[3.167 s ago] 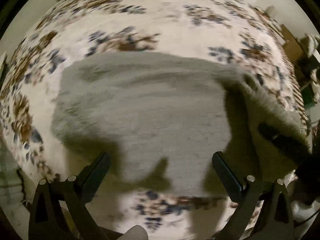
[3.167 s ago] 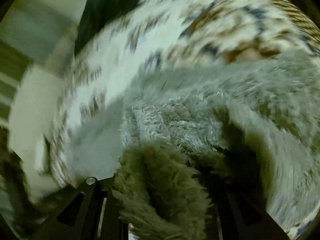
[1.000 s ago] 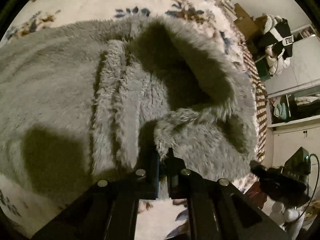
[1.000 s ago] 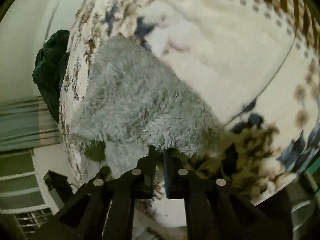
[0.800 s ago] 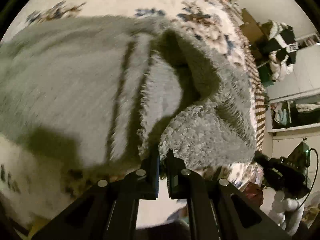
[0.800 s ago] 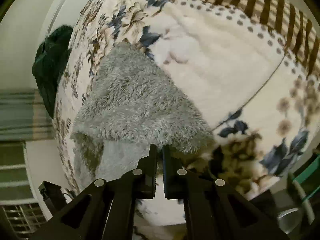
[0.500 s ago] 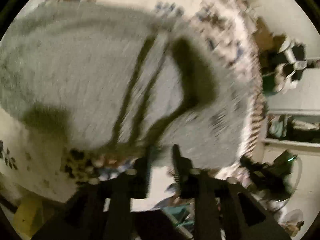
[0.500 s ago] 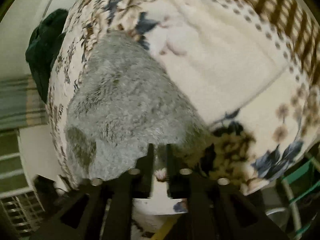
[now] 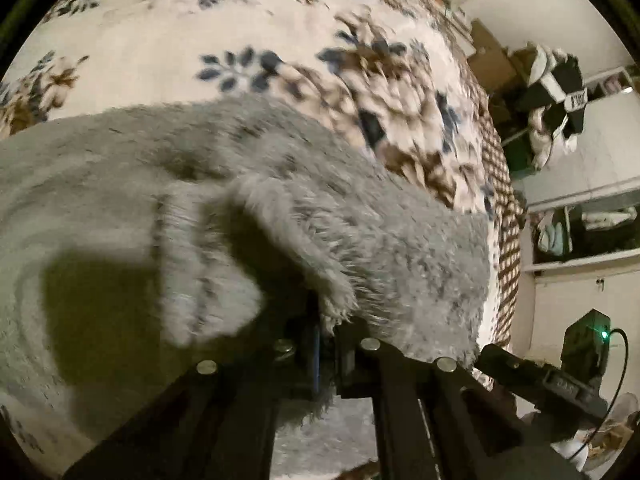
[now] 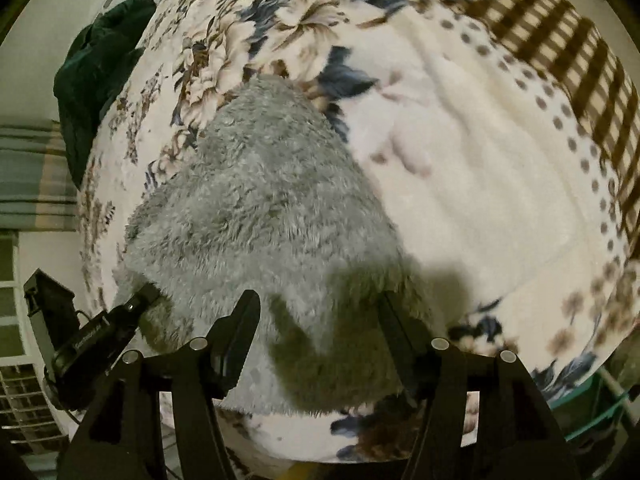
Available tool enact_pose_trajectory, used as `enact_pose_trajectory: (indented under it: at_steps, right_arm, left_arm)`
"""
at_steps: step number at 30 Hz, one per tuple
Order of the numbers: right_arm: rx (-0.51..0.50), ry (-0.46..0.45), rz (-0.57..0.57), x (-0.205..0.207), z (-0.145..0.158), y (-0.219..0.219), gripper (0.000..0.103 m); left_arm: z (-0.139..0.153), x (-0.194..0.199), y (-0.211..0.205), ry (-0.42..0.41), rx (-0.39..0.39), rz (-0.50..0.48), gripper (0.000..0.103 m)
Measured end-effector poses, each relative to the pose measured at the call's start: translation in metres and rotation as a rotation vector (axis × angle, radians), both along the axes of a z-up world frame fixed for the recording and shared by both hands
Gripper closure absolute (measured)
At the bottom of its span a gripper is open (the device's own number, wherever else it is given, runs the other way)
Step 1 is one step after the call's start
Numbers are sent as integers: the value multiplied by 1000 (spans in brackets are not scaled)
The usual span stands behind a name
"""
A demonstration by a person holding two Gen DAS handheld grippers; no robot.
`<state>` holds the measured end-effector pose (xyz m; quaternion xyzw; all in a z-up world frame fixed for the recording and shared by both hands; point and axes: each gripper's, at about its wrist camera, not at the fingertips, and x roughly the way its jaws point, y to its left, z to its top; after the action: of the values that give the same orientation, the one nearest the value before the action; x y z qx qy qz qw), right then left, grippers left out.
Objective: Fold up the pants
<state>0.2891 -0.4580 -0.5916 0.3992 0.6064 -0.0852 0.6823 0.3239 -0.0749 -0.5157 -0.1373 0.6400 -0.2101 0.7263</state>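
The left gripper (image 9: 326,336) was clamped tight on a raised fold of the fuzzy grey pants (image 9: 384,240), with the pile bunched up between its fingers (image 9: 308,344) and spilling below them. To the left of that pinch the pants spread flat across the flowered blanket (image 9: 168,40), a dark shadow lying on the near left part of the cloth. On the far right of that view stood shelves (image 9: 592,240) with folded things, and the other gripper's black body poked in at the near right.

The right gripper (image 10: 316,320) had its jaws apart and widening, hovering over the near edge of the pants (image 10: 256,208) with nothing pinched; the cloth lay under the gap and neither pad pressed on it. From that view the pants lay on the left half of the blanket (image 10: 460,184), whose right side was bare cream. A dark green cloth (image 10: 96,68) sat at the far left edge of the bed.
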Motion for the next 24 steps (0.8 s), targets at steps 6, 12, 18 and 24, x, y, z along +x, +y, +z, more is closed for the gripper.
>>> enact_pose_trajectory:
  at_steps: [6, 12, 18, 24]
  right_arm:
    - [-56, -18, 66, 27, 8, -5, 39]
    - [-92, -42, 130, 58, 12, -16, 31]
    - [-51, -70, 159, 99, -6, -35, 31]
    - [-16, -60, 169, 128, -29, -34, 57]
  left_arm:
    - [-15, 9, 73, 142, -67, 121, 96]
    - [12, 12, 65, 113, -120, 114, 79]
    - [-5, 37, 30, 88, -113, 98, 72]
    - [-38, 45, 39, 70, -48, 104, 95]
